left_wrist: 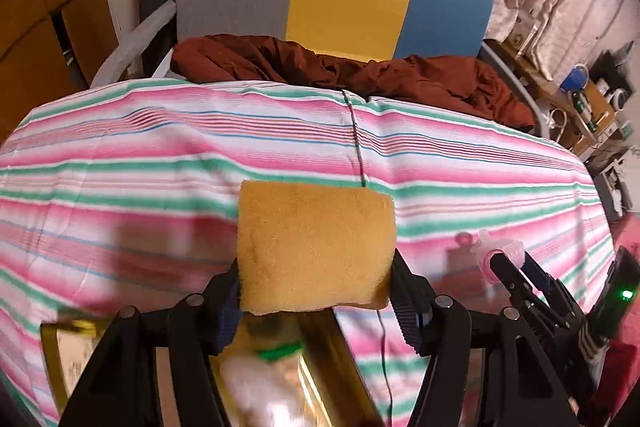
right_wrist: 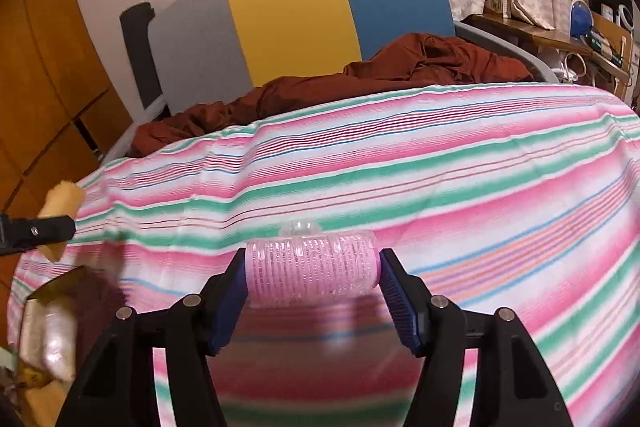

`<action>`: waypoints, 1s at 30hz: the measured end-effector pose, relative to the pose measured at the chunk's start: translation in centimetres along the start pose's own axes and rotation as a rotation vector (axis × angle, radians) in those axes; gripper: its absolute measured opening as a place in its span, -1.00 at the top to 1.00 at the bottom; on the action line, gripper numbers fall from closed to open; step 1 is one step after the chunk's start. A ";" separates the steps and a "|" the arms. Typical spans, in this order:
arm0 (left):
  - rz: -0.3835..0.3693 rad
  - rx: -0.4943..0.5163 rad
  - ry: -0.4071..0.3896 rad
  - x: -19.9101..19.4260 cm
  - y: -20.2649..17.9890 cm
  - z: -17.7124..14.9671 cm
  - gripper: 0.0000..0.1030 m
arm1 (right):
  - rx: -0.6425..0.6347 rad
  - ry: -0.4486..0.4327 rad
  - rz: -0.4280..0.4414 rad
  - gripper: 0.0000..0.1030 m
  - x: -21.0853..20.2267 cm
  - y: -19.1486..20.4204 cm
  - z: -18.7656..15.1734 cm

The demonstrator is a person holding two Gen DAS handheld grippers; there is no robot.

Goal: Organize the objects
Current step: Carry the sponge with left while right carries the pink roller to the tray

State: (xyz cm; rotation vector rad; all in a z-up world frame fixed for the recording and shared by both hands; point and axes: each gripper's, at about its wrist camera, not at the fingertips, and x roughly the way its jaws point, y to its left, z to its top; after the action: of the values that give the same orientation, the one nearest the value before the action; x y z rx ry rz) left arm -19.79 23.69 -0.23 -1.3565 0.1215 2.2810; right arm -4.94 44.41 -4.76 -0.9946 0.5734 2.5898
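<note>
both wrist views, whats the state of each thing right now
left gripper: jaws shut on the yellow sponge
yellow sponge: held off the striped cover
right gripper: jaws shut on the pink hair roller
pink hair roller: held sideways, lifted
gold box: open, blurred contents
brown cloth: crumpled by the chair

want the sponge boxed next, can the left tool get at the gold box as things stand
Probably yes: the left tool, shut on the sponge, hangs right above the open gold box with nothing between.
</note>
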 end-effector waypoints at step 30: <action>-0.077 -0.164 -0.134 -12.1 7.9 -17.1 -0.26 | -0.091 -0.039 0.360 -0.24 -13.9 11.2 -8.7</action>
State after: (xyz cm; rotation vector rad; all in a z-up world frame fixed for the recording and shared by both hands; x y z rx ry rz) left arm -4.78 7.07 0.14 -1.2587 -0.1628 2.3506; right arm 5.24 28.61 1.76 -0.9388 0.6847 2.9664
